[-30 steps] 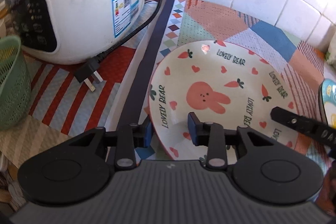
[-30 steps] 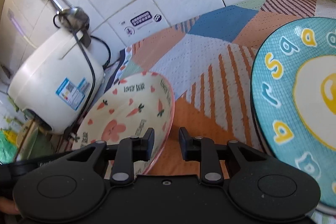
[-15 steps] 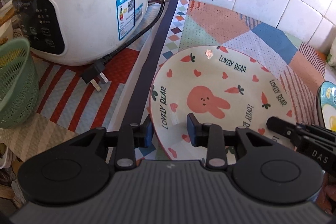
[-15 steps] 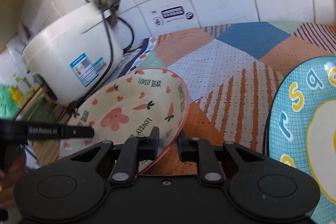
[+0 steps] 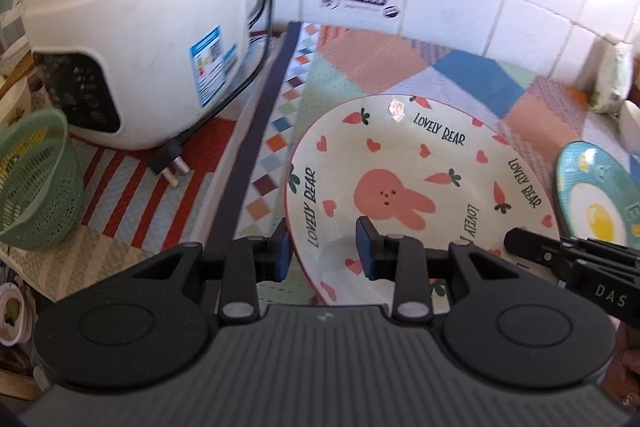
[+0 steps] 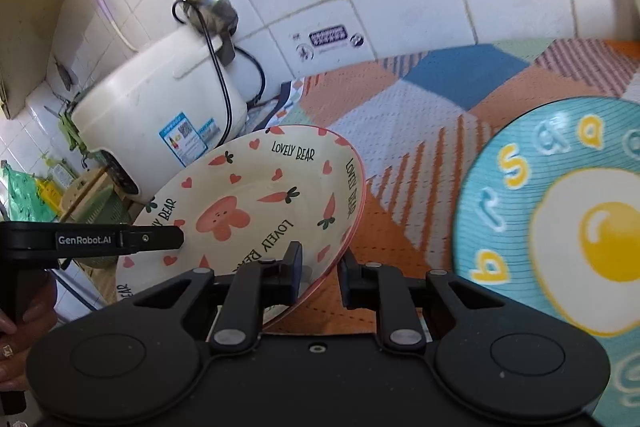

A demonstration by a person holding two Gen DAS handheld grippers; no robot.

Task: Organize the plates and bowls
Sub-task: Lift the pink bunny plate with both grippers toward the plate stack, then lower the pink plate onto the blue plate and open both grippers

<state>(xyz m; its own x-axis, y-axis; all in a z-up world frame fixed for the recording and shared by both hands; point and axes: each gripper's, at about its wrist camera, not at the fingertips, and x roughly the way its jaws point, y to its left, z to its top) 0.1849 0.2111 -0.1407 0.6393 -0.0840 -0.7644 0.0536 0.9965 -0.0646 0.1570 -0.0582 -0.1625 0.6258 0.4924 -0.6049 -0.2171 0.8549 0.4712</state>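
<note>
A cream bunny plate (image 5: 412, 183) with carrots, hearts and "LOVELY BEAR" lettering is held up off the patchwork mat. My left gripper (image 5: 322, 251) is shut on its left rim. My right gripper (image 6: 320, 273) is shut on its right rim; the plate (image 6: 256, 203) tilts up to the left in the right wrist view. A blue fried-egg plate (image 6: 560, 211) lies on the mat to the right, also showing in the left wrist view (image 5: 592, 199). Each gripper shows in the other's view, at the plate's edge.
A white rice cooker (image 5: 136, 39) with its cord and loose plug (image 5: 170, 167) stands at the back left against the tiled wall. A green mesh basket (image 5: 34, 179) sits at the far left. A dark strip (image 5: 256, 147) divides the two mats.
Both grippers have risen with the bunny plate held between them. The views have tilted up, showing more of the wall and cooker. The grips have not changed.
</note>
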